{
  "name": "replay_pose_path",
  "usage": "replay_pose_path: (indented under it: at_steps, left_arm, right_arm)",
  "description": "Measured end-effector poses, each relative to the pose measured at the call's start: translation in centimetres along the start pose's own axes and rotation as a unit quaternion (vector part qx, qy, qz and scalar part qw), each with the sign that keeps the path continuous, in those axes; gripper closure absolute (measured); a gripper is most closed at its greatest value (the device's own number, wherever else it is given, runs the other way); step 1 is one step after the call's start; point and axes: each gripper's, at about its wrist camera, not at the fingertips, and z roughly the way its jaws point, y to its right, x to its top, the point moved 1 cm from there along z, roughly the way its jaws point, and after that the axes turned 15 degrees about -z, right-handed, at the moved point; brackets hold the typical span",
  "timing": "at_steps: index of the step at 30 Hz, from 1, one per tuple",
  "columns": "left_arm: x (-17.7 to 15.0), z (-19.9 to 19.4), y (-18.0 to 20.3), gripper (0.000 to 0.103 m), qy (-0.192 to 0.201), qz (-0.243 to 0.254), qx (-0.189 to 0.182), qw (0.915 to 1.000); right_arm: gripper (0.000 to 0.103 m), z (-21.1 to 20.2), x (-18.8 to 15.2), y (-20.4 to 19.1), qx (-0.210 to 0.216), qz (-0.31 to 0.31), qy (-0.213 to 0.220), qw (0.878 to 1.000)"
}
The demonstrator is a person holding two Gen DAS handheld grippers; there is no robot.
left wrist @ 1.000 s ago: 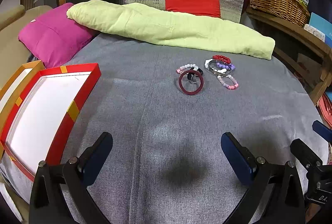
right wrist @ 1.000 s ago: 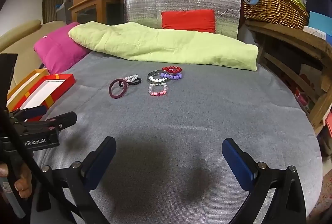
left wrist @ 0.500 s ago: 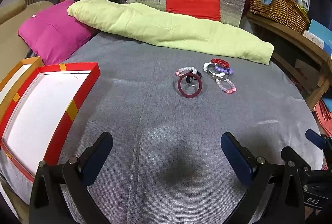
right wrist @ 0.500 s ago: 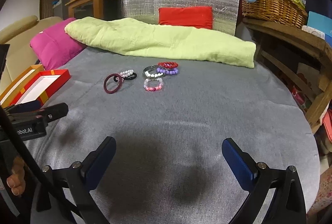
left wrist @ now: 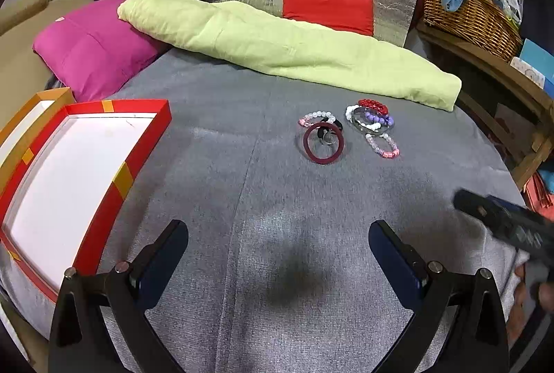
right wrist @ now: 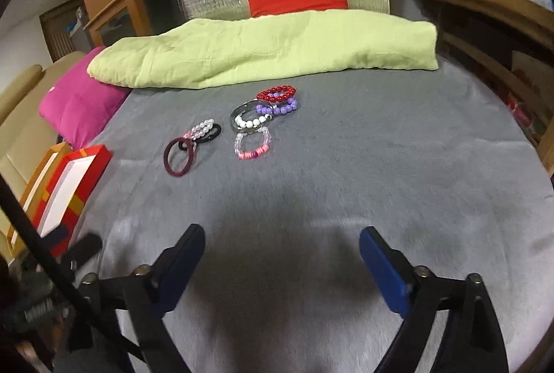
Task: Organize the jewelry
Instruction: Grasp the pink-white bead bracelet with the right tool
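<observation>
Jewelry all clumped mid-way across the grey bed [left wrist: 242,200]: dark red ring [left wrist: 323,144] lying flat just in front of a clear-and-pink bead bracelet [left wrist: 316,117], red bead bracelet [right wrist: 276,93] touching a purple one [right wrist: 277,108], pink-and-clear bracelet [right wrist: 251,144] nearest. Red box [left wrist: 104,207] sitting open at the left edge, white inside. Left gripper [left wrist: 277,255] spread wide, nothing in it. Right gripper [right wrist: 280,258] closing, nothing between its jaws, well short of the pile.

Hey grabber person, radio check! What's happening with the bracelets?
Left gripper open, empty. Right gripper empty, jaws closing. Bracelets untouched on grey cloth. Path clear.
</observation>
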Motion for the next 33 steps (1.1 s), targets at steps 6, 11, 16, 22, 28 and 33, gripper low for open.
replay_pose_path:
  at_steps: [6,11,16,22,28,33]
  left_arm:
    - [0.1,0.0,0.2,0.0,0.003,0.001,-0.007,1.0]
    - [0.1,0.1,0.3,0.0,0.002,0.003,-0.01,0.9999]
    - [0.3,0.2,0.1,0.0,0.002,-0.003,-0.01,0.9999]
    - [0.2,0.5,0.2,0.0,-0.002,-0.004,-0.007,1.0]
    - [0.0,0.5,0.4,0.0,0.002,0.006,0.0,1.0]
    - [0.3,1.1,0.7,0.0,-0.013,0.006,0.007,0.9999]
  right_arm:
    - [0.034,4.5,4.4,0.8,0.022,0.019,-0.044,0.999]
    - [0.046,7.8,7.6,0.9,0.019,0.021,-0.074,0.997]
    - [0.061,11.5,9.1,0.5,0.014,0.02,-0.12,0.992]
    - [0.093,13.1,9.8,-0.2,-0.009,-0.009,-0.144,0.99]
    - [0.095,11.2,7.6,1.2,0.012,-0.015,-0.142,0.99]
    - [0.095,8.6,4.5,3.2,0.036,0.017,-0.118,0.992]
